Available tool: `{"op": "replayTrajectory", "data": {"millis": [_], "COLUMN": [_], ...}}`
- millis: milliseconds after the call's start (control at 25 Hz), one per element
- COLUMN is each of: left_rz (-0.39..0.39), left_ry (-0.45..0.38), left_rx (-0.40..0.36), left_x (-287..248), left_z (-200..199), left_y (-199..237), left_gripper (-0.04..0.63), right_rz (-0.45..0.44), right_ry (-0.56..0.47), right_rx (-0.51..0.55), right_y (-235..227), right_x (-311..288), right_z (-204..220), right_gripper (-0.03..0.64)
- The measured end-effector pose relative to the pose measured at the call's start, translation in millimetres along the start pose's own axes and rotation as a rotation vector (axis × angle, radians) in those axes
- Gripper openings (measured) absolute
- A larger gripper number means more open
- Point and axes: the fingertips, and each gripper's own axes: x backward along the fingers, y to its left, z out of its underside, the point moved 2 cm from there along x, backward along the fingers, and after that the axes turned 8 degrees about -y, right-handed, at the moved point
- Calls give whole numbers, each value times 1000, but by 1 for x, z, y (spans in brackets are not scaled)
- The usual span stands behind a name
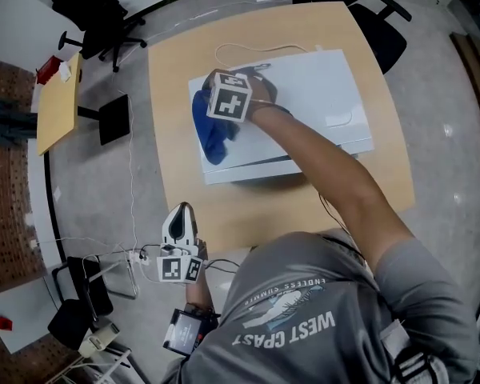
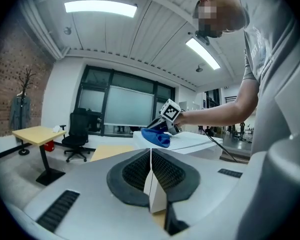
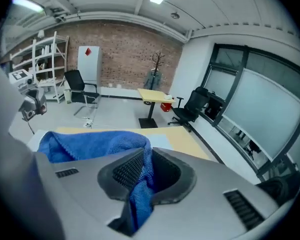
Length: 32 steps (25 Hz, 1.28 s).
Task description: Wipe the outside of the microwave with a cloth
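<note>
A white microwave (image 1: 312,94) sits on a light wooden table (image 1: 176,62). Over its top left edge lies a blue cloth (image 1: 211,131), and my right gripper (image 1: 218,117) is shut on it, marker cube uppermost. In the right gripper view the cloth (image 3: 90,144) runs between the jaws of that gripper (image 3: 142,173) and spreads out ahead. My left gripper (image 1: 181,224) hangs off the table's near left corner, away from the microwave, with nothing in it. In its own view the left gripper (image 2: 151,173) has its jaws together, and the cloth (image 2: 157,137) and microwave (image 2: 192,141) lie beyond.
A white cable (image 1: 248,48) loops on the table behind the microwave. Black office chairs (image 1: 384,22) stand at the far side. A small wooden side table (image 1: 60,102) stands at the left, with cables and a power strip (image 1: 104,338) on the floor nearby.
</note>
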Motion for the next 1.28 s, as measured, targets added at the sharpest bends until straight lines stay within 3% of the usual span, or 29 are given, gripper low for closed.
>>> {"op": "replayTrajectory", "data": {"millis": [160,360,440,520,640,720,880,1000,1120,1280], "left_rz": [-18,-33,-38,-47,-81,-134,-206,-219,-172,-37], "left_ry": [8,12,11,7,2,7,0,-16,-34,-128], "left_rx": [14,27,33,44,61,68,108,135,152,170], "left_x": [-7,-24,-31,-35,-26,-8,34,67,86,54], "left_z": [13,25,26,28,30,36,53,61,55,23], "left_y": [-7,-22,-28,-37,-50,-54,-33,-7,27,57], "left_gripper": [29,29,29,29,29,29,29,29,29,32], "right_rz": [106,417,474,467,408,319,138,16,-69,-235], "right_ry": [53,182,231,255,228,166,87,111,107,-98], "right_rx": [-88,-297,-312,-283,-184,-113,96,217,162,-1], "right_y": [-52,-119,-131,-135,-133,-120,-59,-14,22,89], "right_x": [67,221,258,265,234,187,74,6,-18,-3], "right_z": [78,217,242,243,210,171,71,10,-36,-123], "right_gripper": [60,60,58,60,58,60,60,60,60,60]}}
